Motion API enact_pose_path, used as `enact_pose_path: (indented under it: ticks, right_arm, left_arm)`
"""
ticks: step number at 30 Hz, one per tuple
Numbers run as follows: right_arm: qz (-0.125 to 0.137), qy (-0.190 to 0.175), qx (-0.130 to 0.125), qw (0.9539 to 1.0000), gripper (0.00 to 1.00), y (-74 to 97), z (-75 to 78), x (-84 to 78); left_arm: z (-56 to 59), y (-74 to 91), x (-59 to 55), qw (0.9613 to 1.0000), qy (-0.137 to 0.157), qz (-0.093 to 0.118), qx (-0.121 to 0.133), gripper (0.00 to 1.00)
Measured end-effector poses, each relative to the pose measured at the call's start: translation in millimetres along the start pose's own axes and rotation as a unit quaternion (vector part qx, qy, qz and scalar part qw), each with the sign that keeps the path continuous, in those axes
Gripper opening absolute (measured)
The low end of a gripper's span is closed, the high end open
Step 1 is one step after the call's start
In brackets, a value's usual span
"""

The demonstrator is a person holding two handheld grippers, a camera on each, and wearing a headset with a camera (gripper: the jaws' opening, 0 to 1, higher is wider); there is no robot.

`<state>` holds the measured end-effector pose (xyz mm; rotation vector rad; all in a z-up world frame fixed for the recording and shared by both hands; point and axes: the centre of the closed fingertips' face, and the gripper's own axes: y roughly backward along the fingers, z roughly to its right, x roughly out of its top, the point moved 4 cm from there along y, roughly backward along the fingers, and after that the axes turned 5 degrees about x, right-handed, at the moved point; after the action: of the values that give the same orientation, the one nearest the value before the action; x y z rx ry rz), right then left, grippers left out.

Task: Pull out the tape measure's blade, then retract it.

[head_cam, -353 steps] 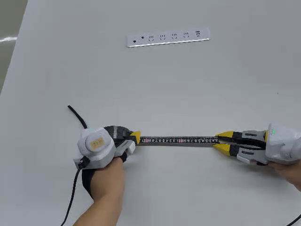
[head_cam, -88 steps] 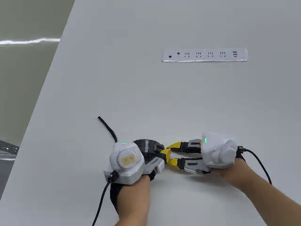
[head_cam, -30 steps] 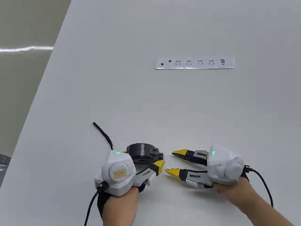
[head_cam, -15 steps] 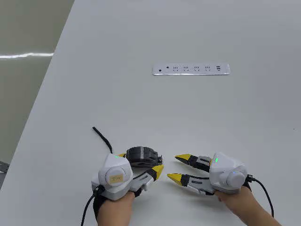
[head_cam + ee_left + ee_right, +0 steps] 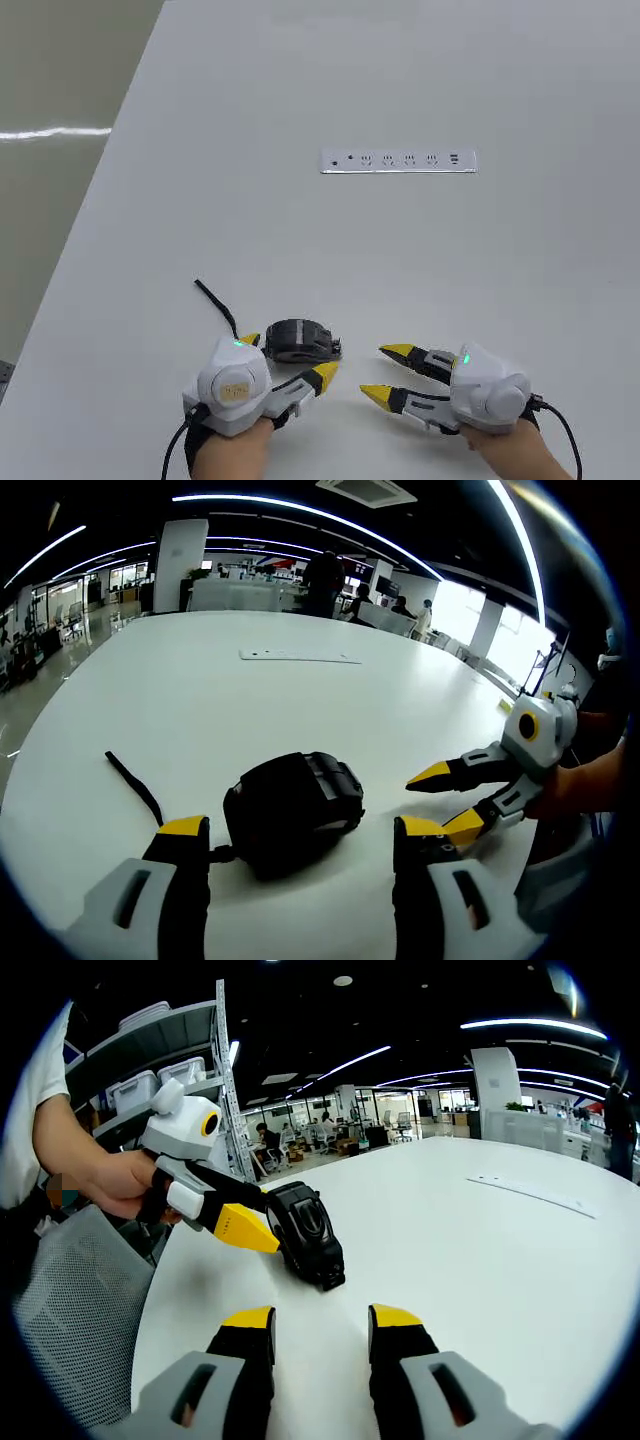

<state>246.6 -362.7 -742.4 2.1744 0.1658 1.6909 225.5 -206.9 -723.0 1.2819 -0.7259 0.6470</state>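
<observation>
On table (image 5: 300,100), tape measure (image 5: 300,341) between jaws of released left tool (image 5: 288,357); right tool (image 5: 387,372) released; strap (image 5: 215,300) end hidden.

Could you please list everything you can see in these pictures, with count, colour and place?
table: one, white, bearing everything below.
tape measure: one, black, blade in, near edge of the table, between the open jaws of the left tongs.
strap: one, black, lying on the table to the left of the tape measure.
power strip: one, white, flat on the far middle of the table.
left tongs: one, white with yellow tips, open around the tape measure.
right tongs: one, white with yellow tips, open, just right of the tape measure.
left hand, right hand: two, holding the tongs at the near edge.
</observation>
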Motion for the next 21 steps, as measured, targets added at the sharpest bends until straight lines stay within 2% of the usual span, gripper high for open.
enact_pose_path:
  ticks: [9,12,21]
  right_arm:
    - [0.0,0.0,-0.02,0.9998,0.38,11.1,-2.4,2.6]
    - [0.007,-0.004,-0.032,0.9995,0.39,20.1,-5.2,5.6]
    - [0.01,0.001,-0.046,0.9989,0.4,31.1,-9.5,6.5]
  left_arm:
    - [-12.9,10.0,-8.5,1.0,-0.005,-0.002,-0.004,0.73]
    - [-18.1,16.0,-11.0,1.0,-0.007,-0.004,-0.005,0.73]
    - [-23.1,26.4,-19.2,0.9997,-0.015,-0.006,-0.019,0.73]
